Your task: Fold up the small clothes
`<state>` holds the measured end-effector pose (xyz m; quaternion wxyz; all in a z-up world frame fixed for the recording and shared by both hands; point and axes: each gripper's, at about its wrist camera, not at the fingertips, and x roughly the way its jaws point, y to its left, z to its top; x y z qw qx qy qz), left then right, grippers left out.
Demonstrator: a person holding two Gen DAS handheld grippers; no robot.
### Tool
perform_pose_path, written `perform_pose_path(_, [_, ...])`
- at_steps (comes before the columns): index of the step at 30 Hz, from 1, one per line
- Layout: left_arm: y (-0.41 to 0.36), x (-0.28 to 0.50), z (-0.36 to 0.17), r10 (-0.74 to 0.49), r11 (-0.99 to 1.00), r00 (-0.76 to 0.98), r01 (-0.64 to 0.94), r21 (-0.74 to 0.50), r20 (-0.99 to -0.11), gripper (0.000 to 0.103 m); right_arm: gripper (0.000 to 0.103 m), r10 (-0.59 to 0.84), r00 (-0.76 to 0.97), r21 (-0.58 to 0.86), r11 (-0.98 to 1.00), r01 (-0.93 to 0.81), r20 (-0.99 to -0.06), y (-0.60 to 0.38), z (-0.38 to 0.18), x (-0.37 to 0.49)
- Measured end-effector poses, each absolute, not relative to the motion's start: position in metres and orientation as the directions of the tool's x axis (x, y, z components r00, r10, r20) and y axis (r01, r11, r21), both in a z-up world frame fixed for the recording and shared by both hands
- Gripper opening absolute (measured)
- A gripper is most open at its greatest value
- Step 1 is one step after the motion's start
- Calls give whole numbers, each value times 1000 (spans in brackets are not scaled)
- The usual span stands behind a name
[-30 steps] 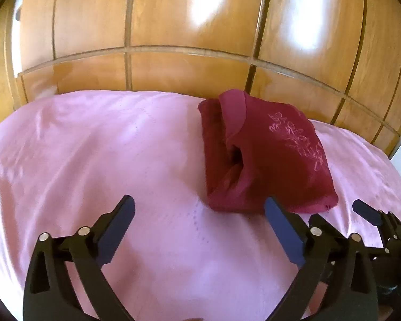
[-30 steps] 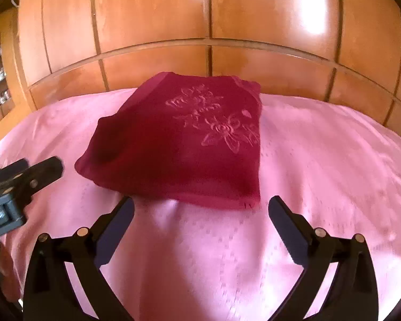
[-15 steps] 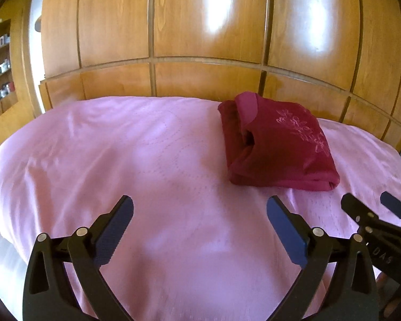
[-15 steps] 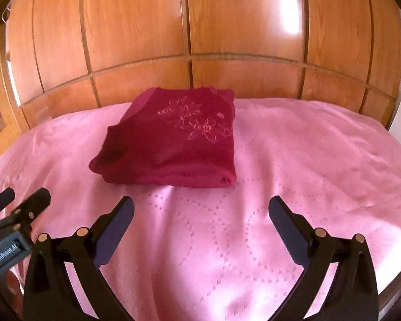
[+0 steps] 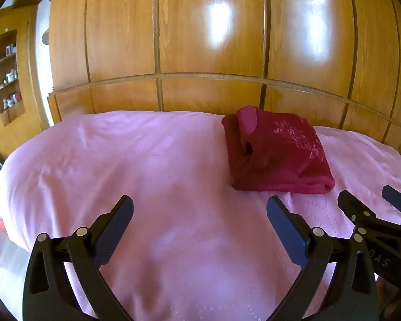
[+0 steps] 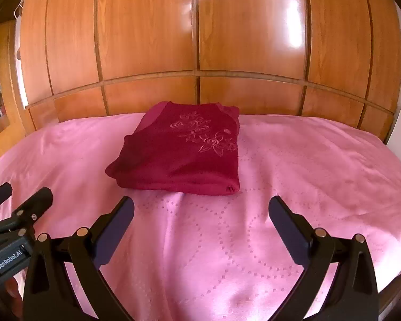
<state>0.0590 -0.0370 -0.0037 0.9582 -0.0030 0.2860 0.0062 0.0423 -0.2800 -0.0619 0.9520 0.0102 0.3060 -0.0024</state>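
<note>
**Folded garment at rest, both grippers clear**

Glossy wooden wardrobe panels (image 6: 200, 40) fill the background, curved by the lens and catching bright window reflections; a recessed shelf (image 5: 9, 77) with small items sits at the far left. Below them spreads a bed under a pink bedspread (image 6: 294, 187), smooth and faintly sheened, stitched with dotted lines.

On the far half of the bed, close to the wardrobe, lies a dark red garment (image 6: 184, 152), folded into a compact, thick rectangle; a floral embroidery (image 6: 205, 136) faces up, which suggests the fold was chosen to keep the decorated front on top. From the left wrist view the open side shows stacked layers and a lighter inner flap; the fabric looks soft and somewhat heavy.

The left gripper (image 5: 200, 224) hovers over bare bedspread, released, its jaws spread wide and grasping nothing; the right gripper (image 6: 200, 222) likewise stands released just short of the near edge of the garment, touching nothing. Judging by the tidy bundle and the clear grippers, this piece seems finished.
</note>
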Motion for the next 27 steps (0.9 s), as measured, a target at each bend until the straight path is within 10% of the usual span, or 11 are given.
perform_pose_path(27, [-40,68,-12,19,1000,815,-13,16,-578,99,101,-2,791,46,998,38,-612,-290,-72,48])
